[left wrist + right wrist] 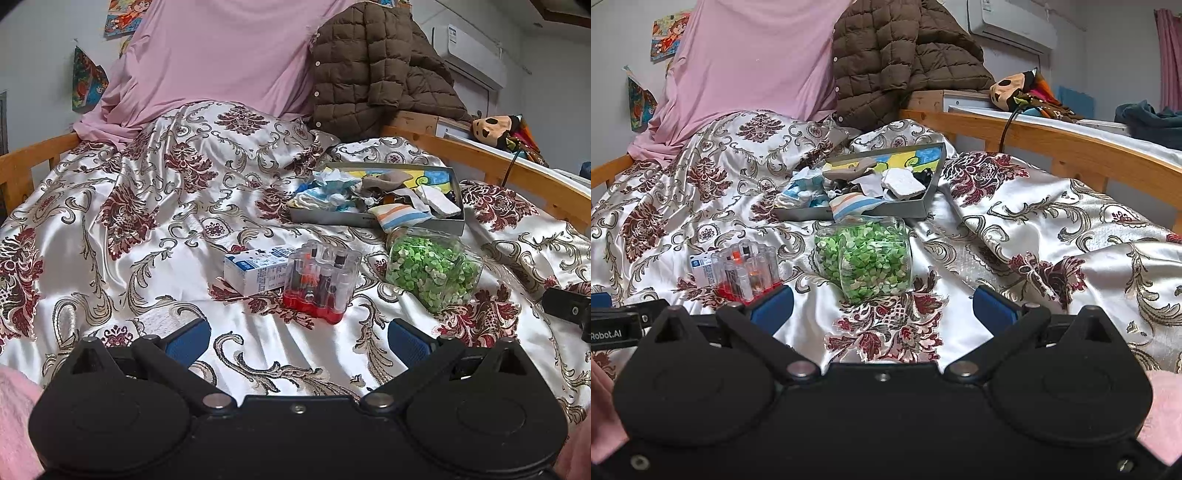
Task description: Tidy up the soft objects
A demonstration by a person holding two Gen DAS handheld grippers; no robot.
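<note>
Both the left tool [299,341] and right tool [882,304] gape wide and empty at frame bottom. Well above them, right of centre, the tray [325,216] holds crumpled socks [400,216].

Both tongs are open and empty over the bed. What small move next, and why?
Probably ease the right tongs forward past the jar toward the striped cloth that hangs over the tray's front wall. It is the nearest soft thing, half out of the tray, and the left tongs face the hard boxes.

Light: bright, even, soft shadows
Glare: sheen on the satin floral bedspread [207,229] beyond the claw
Edges: fisheye bending, dark corners
</note>
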